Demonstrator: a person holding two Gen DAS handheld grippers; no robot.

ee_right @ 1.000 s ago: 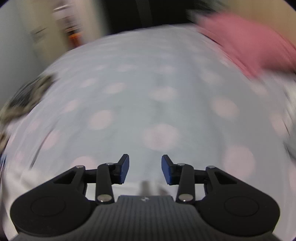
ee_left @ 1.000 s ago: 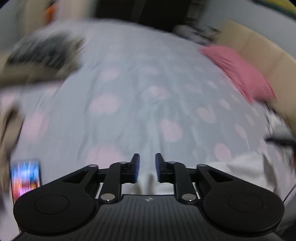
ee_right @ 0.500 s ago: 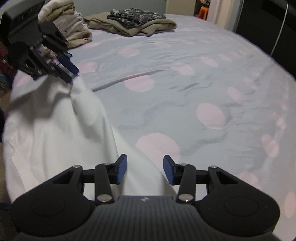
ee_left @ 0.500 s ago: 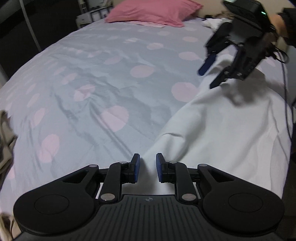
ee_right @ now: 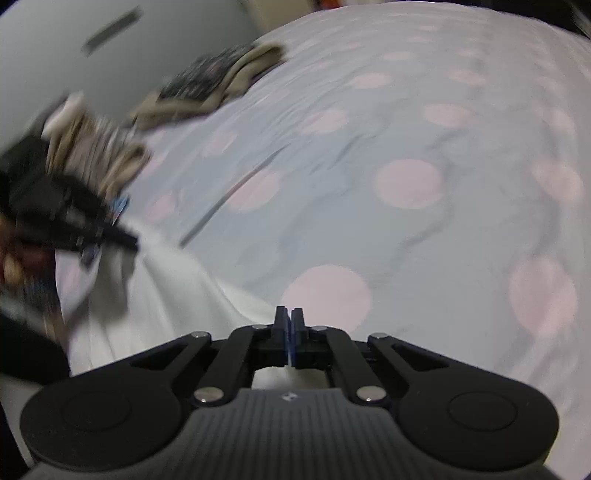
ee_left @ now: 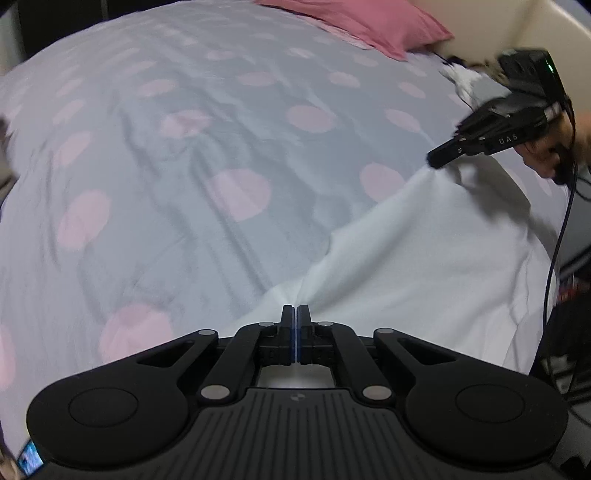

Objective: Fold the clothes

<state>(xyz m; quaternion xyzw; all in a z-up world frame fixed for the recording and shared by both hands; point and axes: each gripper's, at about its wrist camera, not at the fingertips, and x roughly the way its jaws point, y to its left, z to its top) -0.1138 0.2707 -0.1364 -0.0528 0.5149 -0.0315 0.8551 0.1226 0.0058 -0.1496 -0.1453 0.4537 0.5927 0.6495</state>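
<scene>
Left claw: the left claw has its jaws together now, clamped on the edge of the white garment; half a second back they stood apart above the cloth.
Right claw: the right claw is likewise pinched shut on the garment's edge, where earlier its jaws were wide. In the left view it grips the far corner, a hand behind it.
Change: both claws have dropped onto the cloth and closed; folds now fan out from each pinch.
Garment: it lies on the near side of the bed, spread flat. Its held edge runs from one claw to the other, and that line looks to be its long axis; which end is collar or hem I cannot tell.
Bed: grey cover with pink dots, wrinkled beside the garment.
Further off: a pink pillow at the head, and a blurred pile of clothes well apart from the garment.
</scene>
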